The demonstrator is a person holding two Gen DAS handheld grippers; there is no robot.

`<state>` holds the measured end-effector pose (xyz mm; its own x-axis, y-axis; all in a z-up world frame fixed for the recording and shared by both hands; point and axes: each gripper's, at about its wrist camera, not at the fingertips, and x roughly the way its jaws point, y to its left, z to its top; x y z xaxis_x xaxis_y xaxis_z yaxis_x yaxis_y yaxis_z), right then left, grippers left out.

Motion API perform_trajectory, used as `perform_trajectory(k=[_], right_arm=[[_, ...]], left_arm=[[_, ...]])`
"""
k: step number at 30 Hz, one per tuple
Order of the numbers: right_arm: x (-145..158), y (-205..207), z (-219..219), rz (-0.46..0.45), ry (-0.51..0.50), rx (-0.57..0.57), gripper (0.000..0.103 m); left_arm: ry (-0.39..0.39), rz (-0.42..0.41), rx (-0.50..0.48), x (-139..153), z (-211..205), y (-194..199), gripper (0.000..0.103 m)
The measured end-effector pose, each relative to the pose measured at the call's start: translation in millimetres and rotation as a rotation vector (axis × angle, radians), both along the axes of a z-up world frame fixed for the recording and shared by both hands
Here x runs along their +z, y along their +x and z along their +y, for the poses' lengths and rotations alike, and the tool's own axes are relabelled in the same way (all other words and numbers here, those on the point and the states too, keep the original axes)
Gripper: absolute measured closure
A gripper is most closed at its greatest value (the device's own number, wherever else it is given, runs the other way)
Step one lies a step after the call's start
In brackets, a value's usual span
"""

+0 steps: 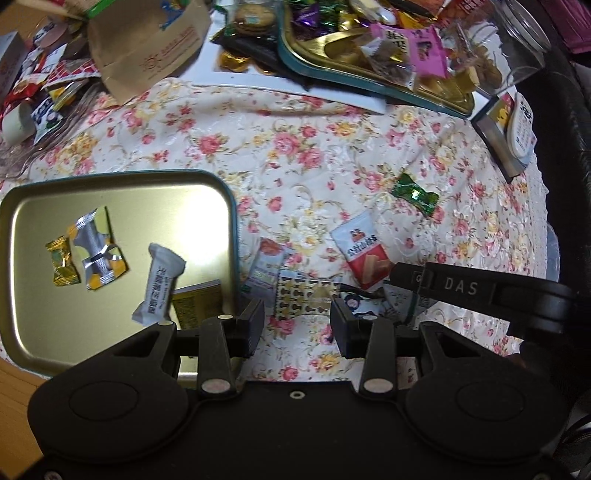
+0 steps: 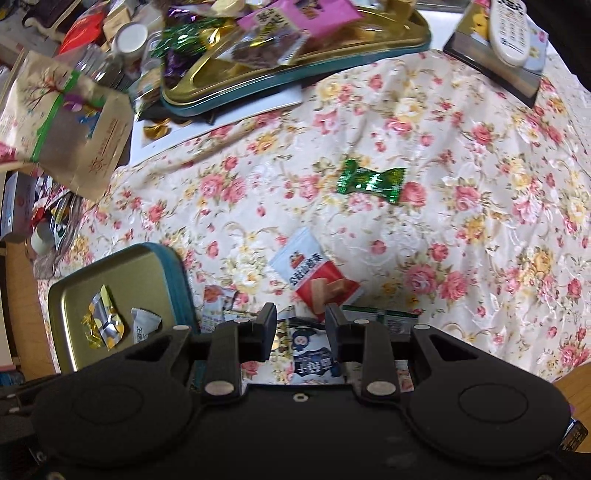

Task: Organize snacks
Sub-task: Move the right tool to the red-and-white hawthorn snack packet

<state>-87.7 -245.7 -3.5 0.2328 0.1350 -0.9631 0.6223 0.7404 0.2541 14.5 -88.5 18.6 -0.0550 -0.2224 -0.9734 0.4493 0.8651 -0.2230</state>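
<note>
The left gripper (image 1: 297,326) hangs with jaws apart and nothing between them, above a patterned packet (image 1: 306,297). Left of it lies the tin tray (image 1: 122,186) with three candies. The right gripper (image 2: 301,332) seems narrowly apart over a blue-white packet (image 2: 314,360), perhaps not gripping. Ahead, bare flowered cloth (image 2: 461,229) reaches to a green candy (image 2: 371,180). Only the right view shows a remote (image 2: 508,31).
</note>
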Motion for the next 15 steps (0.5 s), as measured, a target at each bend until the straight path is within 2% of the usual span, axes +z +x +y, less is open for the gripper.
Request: perform_trajectory(k=[12, 15], right_arm=[[1.7, -16.6, -26.5, -0.002, 0.016, -0.066, 0.071], [1.5, -19.1, -29.6, -0.002, 0.017, -0.077, 0.071]], left_arm=[[0.008, -0.027, -0.017, 6.1, -31.3, -16.6, 0.055], [0.009, -0.031, -0.017, 8.9, -36.3, -18.3, 0.06]])
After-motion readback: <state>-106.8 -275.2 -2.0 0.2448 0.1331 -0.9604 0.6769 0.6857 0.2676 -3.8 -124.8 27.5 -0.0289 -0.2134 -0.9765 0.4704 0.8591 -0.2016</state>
